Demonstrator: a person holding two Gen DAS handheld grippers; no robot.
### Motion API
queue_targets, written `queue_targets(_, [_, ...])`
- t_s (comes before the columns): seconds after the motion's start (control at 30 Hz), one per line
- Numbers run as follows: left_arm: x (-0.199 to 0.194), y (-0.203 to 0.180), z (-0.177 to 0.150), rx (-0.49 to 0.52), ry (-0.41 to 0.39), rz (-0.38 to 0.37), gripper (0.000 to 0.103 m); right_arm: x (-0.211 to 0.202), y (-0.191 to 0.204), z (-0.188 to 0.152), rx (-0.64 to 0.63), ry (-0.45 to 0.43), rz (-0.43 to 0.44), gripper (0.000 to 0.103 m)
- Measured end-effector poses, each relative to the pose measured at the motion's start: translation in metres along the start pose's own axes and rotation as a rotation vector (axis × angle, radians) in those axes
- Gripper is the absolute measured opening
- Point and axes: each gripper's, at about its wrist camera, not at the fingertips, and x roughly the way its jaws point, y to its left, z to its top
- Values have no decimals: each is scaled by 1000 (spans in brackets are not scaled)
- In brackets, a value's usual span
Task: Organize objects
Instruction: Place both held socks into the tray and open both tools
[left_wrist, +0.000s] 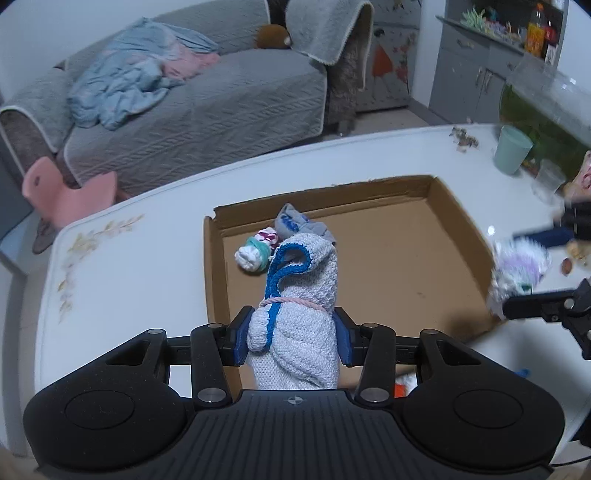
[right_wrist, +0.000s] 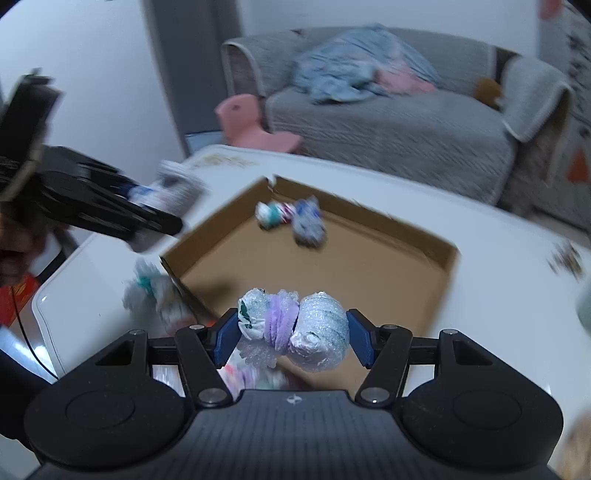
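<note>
A shallow cardboard box (left_wrist: 369, 266) lies open on the white table (left_wrist: 129, 277). Two rolled sock bundles sit in its far left corner: a white and green one (left_wrist: 255, 254) and a grey one (left_wrist: 295, 223). My left gripper (left_wrist: 293, 338) is shut on a white knitted sock bundle with blue trim (left_wrist: 299, 295), held above the box's near edge. My right gripper (right_wrist: 293, 338) is shut on a fuzzy white and purple sock bundle (right_wrist: 295, 328), held over the box's near side (right_wrist: 332, 266). The right gripper also shows at the right of the left wrist view (left_wrist: 517, 280).
Another sock bundle (right_wrist: 155, 295) lies on the table left of the box. A green cup (left_wrist: 511, 149) and a clear cup (left_wrist: 550, 177) stand at the table's far right. A grey sofa (left_wrist: 192, 103) and a pink stool (left_wrist: 66, 192) stand beyond the table.
</note>
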Motion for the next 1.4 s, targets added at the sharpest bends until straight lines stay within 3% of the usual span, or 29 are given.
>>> queue_targets(0.27, [65, 23, 18, -23, 44, -7, 51, 80, 18, 42, -268, 13, 19, 58])
queue_targets(0.6, [113, 44, 23, -96, 95, -27, 51, 155, 47, 51, -486, 83, 8, 58])
queue_targets(1.03, [120, 39, 19, -88, 85, -2, 53, 166, 51, 46, -522, 95, 36, 60])
queue_targets(1.3, [110, 32, 20, -59, 70, 11, 75, 169, 51, 44, -534, 91, 39, 72])
queue_targets(1.4, [106, 33, 20, -56, 66, 13, 76, 170, 53, 43, -549, 99, 31, 72])
